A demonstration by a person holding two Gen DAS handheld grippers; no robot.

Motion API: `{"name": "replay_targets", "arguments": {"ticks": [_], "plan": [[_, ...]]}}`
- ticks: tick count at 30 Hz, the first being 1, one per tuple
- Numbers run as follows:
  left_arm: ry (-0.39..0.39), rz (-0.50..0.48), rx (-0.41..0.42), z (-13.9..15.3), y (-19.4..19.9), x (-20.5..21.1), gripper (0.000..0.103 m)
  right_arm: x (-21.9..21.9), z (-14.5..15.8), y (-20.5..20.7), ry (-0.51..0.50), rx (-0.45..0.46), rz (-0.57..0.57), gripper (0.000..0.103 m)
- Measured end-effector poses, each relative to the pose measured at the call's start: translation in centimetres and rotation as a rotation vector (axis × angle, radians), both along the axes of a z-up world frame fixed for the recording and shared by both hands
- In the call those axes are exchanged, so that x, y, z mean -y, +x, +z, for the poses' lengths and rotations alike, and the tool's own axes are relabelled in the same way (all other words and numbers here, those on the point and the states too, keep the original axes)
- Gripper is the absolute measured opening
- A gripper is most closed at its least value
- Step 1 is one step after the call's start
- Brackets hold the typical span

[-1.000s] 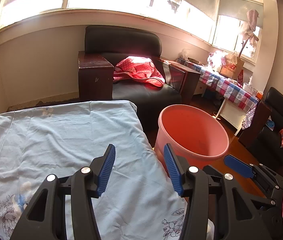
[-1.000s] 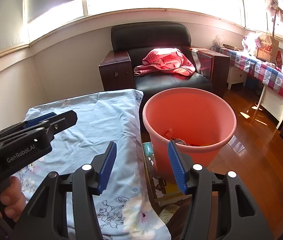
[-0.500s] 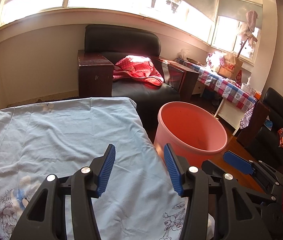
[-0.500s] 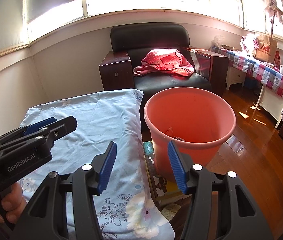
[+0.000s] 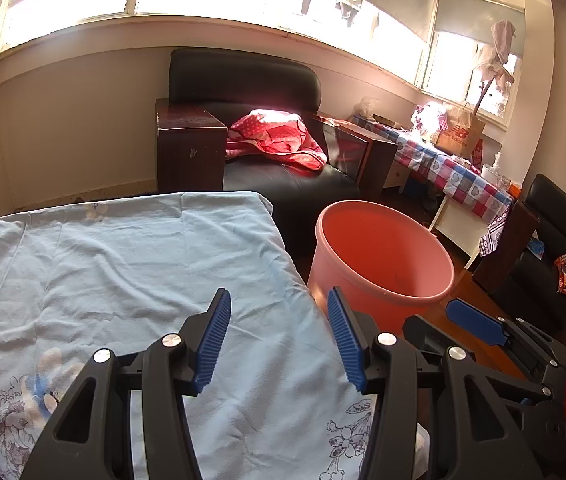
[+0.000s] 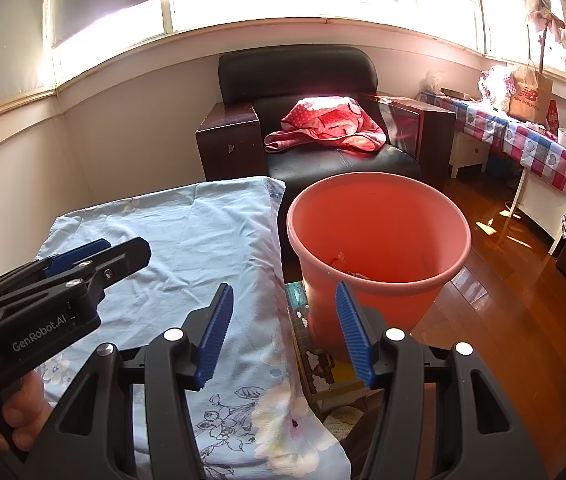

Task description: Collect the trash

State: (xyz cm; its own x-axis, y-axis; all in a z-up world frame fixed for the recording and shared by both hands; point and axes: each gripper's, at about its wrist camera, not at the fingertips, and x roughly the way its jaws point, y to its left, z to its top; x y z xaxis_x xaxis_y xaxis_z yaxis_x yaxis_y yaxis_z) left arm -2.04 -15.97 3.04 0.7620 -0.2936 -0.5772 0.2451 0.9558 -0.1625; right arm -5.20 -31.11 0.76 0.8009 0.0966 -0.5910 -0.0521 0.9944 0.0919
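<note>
My left gripper (image 5: 279,336) hangs tilted down over the pale blue floral cloth (image 5: 131,280) that covers the tabletop, its jaws standing wide apart with nothing between the blue ribbed pads (image 5: 213,342). My right gripper (image 6: 283,330) is tilted down the same way, over the right edge of that cloth, and its jaws too stand well apart and hold nothing. Seen from the right wrist, the left gripper (image 6: 63,280) juts in from the left with a hand (image 6: 11,416) wrapped round its handle; seen from the left wrist, the right gripper (image 5: 479,324) reaches in low at the right. The salmon-pink bucket (image 6: 379,240) stands on the wooden floor (image 6: 523,320) just beside the tabletop's right edge — close ahead of my right jaws, ahead and to the right of my left ones. Down in its bottom I can make out a few scraps of trash (image 6: 347,268), too small and shadowed to name. The cloth itself shows only wrinkles and its printed flowers. Between the tabletop edge and the bucket, some printed cardboard (image 6: 315,360) shows low down. Beyond the bucket sits a black armchair (image 6: 323,112) with a red dotted blanket (image 6: 331,120) heaped on the seat, and along the right wall a side table under a checked cloth (image 6: 531,140) carries a brown paper bag (image 6: 529,94).
</note>
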Motion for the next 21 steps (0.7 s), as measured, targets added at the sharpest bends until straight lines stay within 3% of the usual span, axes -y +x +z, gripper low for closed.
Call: {"name": "replay_targets", "arguments": {"ticks": [21], "plan": [[0.006, -0.005, -0.007, -0.60, -0.67, 0.30, 0.050, 0.67, -0.25, 0.16, 0.009, -0.008, -0.008, 0.054]]}}
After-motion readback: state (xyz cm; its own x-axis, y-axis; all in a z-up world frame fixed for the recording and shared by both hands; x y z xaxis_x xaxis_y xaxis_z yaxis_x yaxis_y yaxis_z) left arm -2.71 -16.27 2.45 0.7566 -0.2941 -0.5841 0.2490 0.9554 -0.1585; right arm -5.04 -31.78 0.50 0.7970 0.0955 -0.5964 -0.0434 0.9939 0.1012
